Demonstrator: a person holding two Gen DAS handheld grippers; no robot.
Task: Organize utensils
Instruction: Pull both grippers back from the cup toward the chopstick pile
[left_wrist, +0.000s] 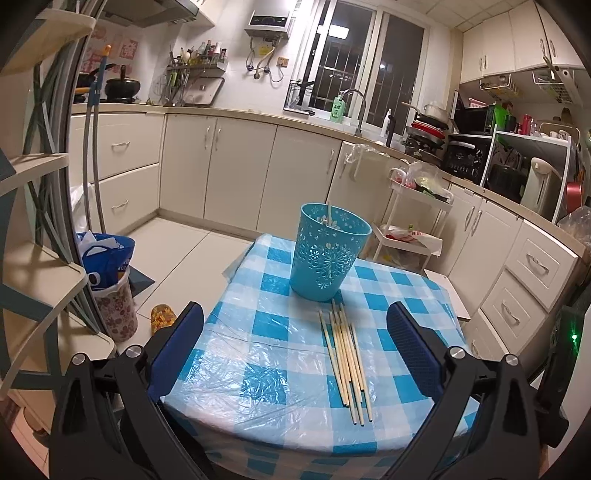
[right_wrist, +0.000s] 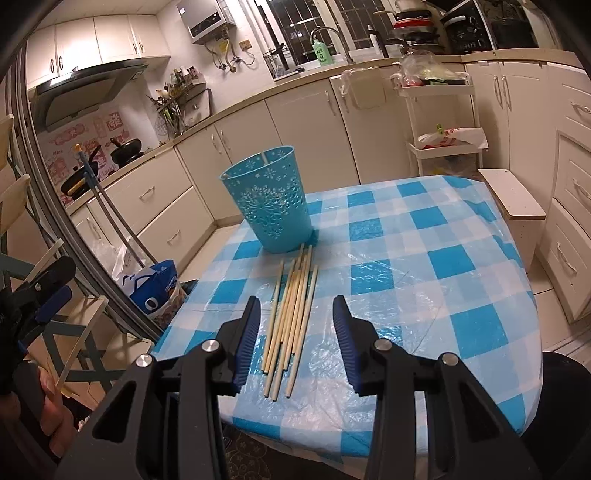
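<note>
A turquoise perforated cup (left_wrist: 327, 254) (right_wrist: 271, 199) stands upright on the blue-checked table (left_wrist: 258, 350) (right_wrist: 424, 258), with one chopstick (left_wrist: 328, 212) leaning inside it. Just in front of the cup lies a loose bundle of several pale wooden chopsticks (left_wrist: 349, 358) (right_wrist: 291, 314). My left gripper (left_wrist: 294, 310) is open wide, back from the near left table edge, with nothing between its fingers; it also shows at the far left of the right wrist view (right_wrist: 64, 278). My right gripper (right_wrist: 296, 301) hovers over the near ends of the chopsticks, its pads apart and touching none of them.
A white rolling cart (left_wrist: 417, 221) (right_wrist: 439, 122) stands beyond the table. A bin with a blue bag (left_wrist: 110, 280) (right_wrist: 155, 291) and a wooden shelf (left_wrist: 37, 258) are at the left. A white stool (right_wrist: 517, 199) sits by the right edge. Cabinets line the walls.
</note>
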